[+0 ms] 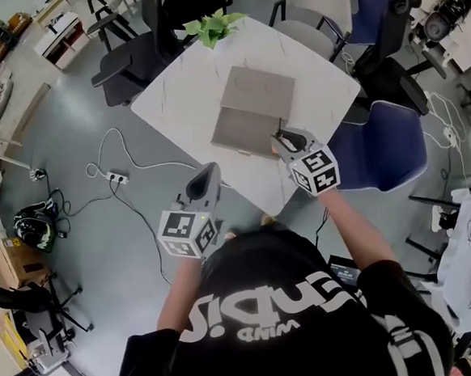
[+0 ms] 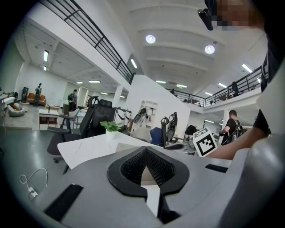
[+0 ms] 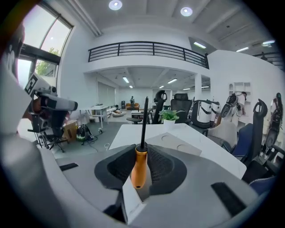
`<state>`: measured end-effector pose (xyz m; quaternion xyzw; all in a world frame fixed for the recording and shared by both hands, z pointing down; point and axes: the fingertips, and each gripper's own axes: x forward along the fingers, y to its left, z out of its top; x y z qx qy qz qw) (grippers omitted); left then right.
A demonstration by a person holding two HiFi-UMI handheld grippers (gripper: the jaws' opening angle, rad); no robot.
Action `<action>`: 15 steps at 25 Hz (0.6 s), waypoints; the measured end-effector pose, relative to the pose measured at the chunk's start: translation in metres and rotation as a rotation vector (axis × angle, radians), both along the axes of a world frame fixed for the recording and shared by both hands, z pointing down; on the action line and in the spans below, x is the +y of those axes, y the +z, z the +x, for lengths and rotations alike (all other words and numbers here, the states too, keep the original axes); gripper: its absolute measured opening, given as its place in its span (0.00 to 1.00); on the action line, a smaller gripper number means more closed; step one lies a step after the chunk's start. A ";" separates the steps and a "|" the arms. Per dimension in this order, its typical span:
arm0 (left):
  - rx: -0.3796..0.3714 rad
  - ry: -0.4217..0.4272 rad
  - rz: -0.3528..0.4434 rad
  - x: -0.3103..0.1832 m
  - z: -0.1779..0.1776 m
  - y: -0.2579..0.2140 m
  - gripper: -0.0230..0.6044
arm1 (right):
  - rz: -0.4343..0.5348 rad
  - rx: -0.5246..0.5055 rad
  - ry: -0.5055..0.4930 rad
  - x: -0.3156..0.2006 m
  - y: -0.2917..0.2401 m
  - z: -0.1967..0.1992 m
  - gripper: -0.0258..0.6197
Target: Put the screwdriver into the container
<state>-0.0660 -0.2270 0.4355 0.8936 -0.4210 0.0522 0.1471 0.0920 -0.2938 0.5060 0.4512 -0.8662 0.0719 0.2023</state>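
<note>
right gripper [image 1: 287, 141] clamps screwdriver [image 3: 139, 167], shaft forward, seemingly beside container [image 1: 254, 113].

Two tools show, a left tool [image 1: 206, 174] and a right tool [image 1: 285, 139], with one screwdriver [image 3: 139, 167], one grey container [image 1: 254, 109], one potted plant [image 1: 213, 27] and one white bench [image 1: 178, 100].

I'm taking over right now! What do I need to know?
Left gripper: jaws together, nothing in them, by the near edge of the table.
Right gripper: shut on the screwdriver, with the orange handle between the jaws and the shaft pointing forward. It is at the near right corner of the grey box.
Done: the screwdriver is picked up and is at the box.
Left: put it into the box and let go.
</note>
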 end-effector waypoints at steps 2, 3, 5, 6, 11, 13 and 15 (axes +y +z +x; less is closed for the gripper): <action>0.000 -0.009 -0.003 0.000 -0.002 0.001 0.06 | -0.020 0.058 -0.021 -0.009 0.014 -0.001 0.16; 0.000 -0.015 -0.005 0.000 -0.004 0.001 0.06 | -0.030 0.085 -0.031 -0.014 0.021 -0.002 0.16; -0.001 -0.025 -0.009 0.000 -0.007 0.002 0.06 | -0.049 0.129 -0.053 -0.023 0.034 -0.005 0.16; -0.001 -0.030 -0.010 0.000 -0.009 0.003 0.06 | -0.061 0.152 -0.065 -0.026 0.041 -0.006 0.16; 0.000 -0.061 -0.012 -0.001 -0.018 0.003 0.06 | -0.110 0.258 -0.122 -0.043 0.071 -0.013 0.16; -0.001 -0.076 -0.012 -0.003 -0.022 0.003 0.06 | -0.127 0.277 -0.136 -0.050 0.079 -0.014 0.16; -0.004 -0.087 -0.013 -0.006 -0.026 0.004 0.06 | -0.155 0.290 -0.142 -0.054 0.085 -0.015 0.16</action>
